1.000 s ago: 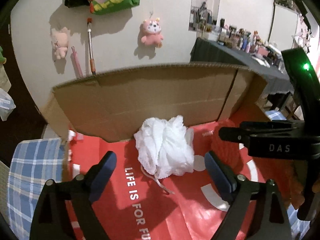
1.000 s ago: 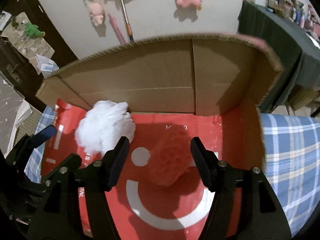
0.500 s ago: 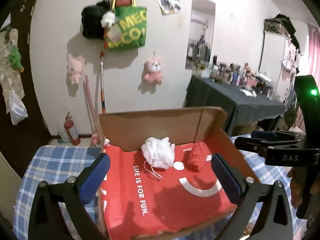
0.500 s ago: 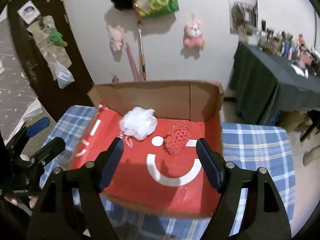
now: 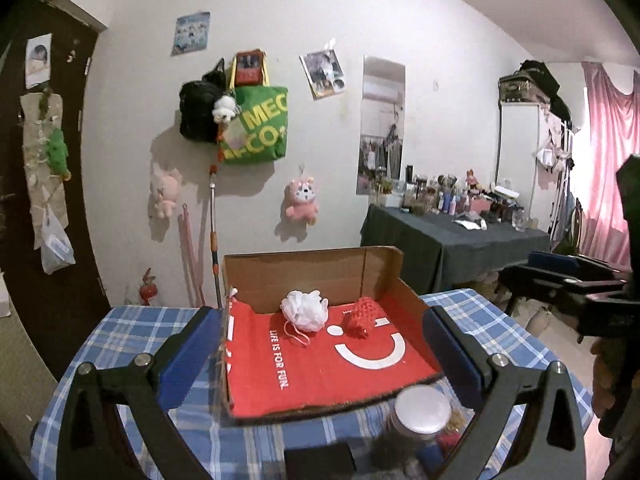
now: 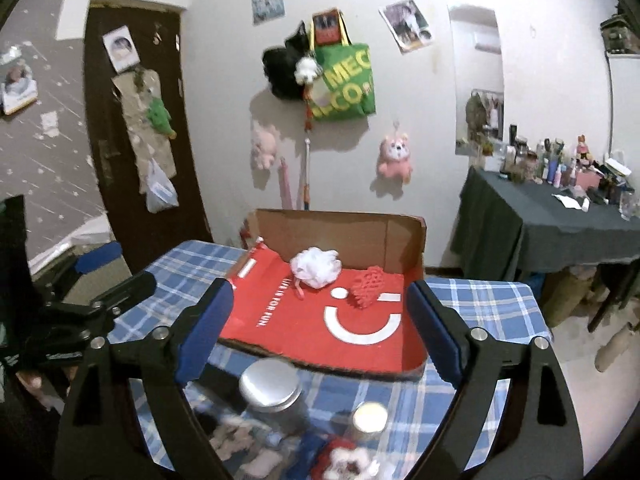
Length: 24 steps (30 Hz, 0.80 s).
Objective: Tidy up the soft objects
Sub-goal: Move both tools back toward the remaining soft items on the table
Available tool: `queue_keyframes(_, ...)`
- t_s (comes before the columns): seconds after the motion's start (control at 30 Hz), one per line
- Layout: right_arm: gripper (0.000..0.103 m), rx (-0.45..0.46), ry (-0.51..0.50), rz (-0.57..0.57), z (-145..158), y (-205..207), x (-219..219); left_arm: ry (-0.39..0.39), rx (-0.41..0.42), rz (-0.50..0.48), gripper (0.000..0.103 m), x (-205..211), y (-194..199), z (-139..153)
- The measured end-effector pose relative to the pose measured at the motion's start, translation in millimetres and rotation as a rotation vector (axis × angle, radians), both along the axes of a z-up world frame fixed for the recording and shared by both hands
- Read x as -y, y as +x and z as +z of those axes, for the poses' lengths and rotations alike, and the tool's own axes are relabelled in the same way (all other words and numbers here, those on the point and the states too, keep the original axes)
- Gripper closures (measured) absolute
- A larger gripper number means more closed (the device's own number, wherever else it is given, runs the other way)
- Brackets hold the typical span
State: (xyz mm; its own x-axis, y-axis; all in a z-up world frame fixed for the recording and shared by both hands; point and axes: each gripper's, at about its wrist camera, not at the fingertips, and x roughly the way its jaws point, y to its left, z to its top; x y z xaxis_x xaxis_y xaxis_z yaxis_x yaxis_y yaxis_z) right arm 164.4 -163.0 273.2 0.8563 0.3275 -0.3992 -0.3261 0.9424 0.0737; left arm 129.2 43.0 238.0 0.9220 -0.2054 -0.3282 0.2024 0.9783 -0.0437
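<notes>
Both tongs — left tongs (image 5: 322, 348) spread wide, right tongs (image 6: 320, 322) just widening, nothing between them — hang near the desk's (image 5: 132, 332) front edge, white pouf (image 5: 305, 310) and red sponge (image 5: 361, 316) deep inside the cardboard tray (image 5: 312, 276).

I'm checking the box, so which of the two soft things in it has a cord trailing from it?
The white pouf, on the left by the back wall. A pink cord loops from it; the red sponge beside it has none.
</notes>
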Motion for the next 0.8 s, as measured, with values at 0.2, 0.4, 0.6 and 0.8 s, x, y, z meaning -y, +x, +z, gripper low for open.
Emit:
queue_keyframes(0.2, 0.014, 0.043, 0.018, 0.007, -14, -48, 0, -0.046, 0.048, 0.005, 0.000, -6, -55, -10)
queue_keyframes(0.4, 0.013, 0.063, 0.014, -0.023, -43, -84, 1, -0.059, 0.052, -0.011, 0.000, -4, -94, -26)
queue_keyframes(0.6, 0.013, 0.031, -0.004, -0.072, -90, -93, 5, -0.056, 0.019, 0.002, 0.000, 3, -117, -59)
queue_keyframes(0.8, 0.013, -0.034, -0.004, -0.112, -134, -84, 11, -0.039, -0.028, 0.033, 0.000, 7, -121, -100)
